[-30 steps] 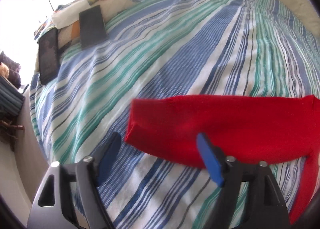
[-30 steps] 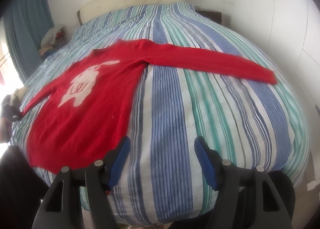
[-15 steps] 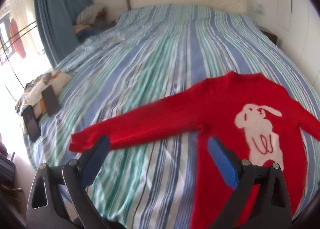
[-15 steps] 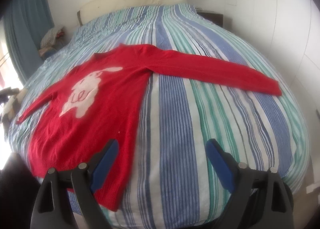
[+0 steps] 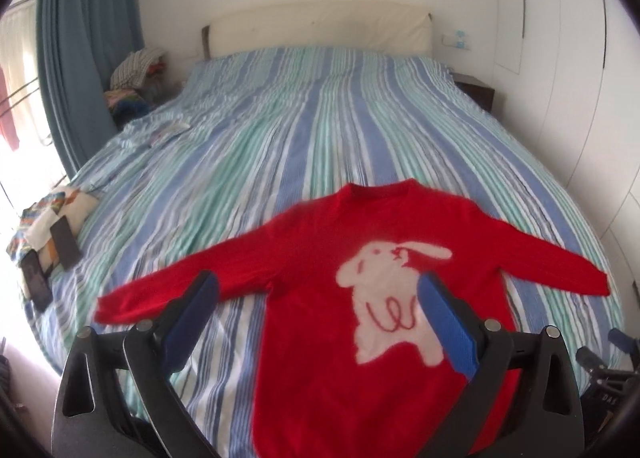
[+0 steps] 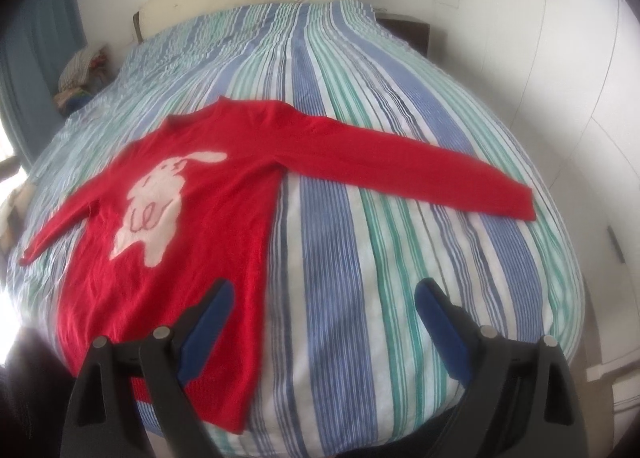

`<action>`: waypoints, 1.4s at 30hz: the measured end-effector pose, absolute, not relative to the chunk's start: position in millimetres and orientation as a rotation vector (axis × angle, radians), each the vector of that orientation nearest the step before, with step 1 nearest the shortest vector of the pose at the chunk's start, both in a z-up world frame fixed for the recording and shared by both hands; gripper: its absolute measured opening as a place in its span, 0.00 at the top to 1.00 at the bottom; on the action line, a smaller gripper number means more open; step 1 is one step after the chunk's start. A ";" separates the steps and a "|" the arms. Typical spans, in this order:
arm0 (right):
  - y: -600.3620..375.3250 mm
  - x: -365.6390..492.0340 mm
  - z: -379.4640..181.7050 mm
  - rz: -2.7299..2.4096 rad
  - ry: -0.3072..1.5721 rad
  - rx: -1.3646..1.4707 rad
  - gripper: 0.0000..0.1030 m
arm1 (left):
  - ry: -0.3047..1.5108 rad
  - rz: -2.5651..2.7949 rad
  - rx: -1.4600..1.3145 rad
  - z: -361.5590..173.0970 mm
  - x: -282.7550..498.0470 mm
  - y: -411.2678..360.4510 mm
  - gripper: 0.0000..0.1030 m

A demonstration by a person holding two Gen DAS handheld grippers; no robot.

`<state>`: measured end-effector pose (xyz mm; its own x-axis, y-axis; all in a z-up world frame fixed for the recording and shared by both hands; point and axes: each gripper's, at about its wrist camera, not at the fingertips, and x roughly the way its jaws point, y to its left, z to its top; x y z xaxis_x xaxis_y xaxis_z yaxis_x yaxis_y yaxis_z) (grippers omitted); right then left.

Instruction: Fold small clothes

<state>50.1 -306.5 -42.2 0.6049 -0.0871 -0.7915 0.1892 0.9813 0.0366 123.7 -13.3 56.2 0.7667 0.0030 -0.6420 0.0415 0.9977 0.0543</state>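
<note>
Red knit sweater with white rabbit motif lies flat, sleeves spread, on striped bedsheet. No fold made yet. My left gripper jaws apart, empty; right gripper jaws just opening, empty.

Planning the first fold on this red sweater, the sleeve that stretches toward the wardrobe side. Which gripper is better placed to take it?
Probably the right gripper: open and empty, it faces bare bedspread just below that long sleeve. The left gripper, also open, hovers over the sweater body and the other sleeve.

Striped bedspread, cream headboard, blue curtain, clothes heap at the bed's far-left corner
</note>
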 end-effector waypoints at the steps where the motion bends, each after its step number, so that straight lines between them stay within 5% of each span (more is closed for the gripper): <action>1: -305.0 51.2 -36.4 -0.158 0.906 0.117 0.12 | 0.682 -0.031 0.070 59.9 120.7 -16.3 0.03; 12: -270.1 60.8 18.4 -0.257 0.827 -0.171 0.10 | 0.783 -0.148 0.094 19.9 109.2 -24.4 0.01; 42: -269.6 71.3 23.3 -0.322 0.818 -0.288 0.10 | 0.863 -0.083 0.052 -16.6 102.9 -0.9 0.01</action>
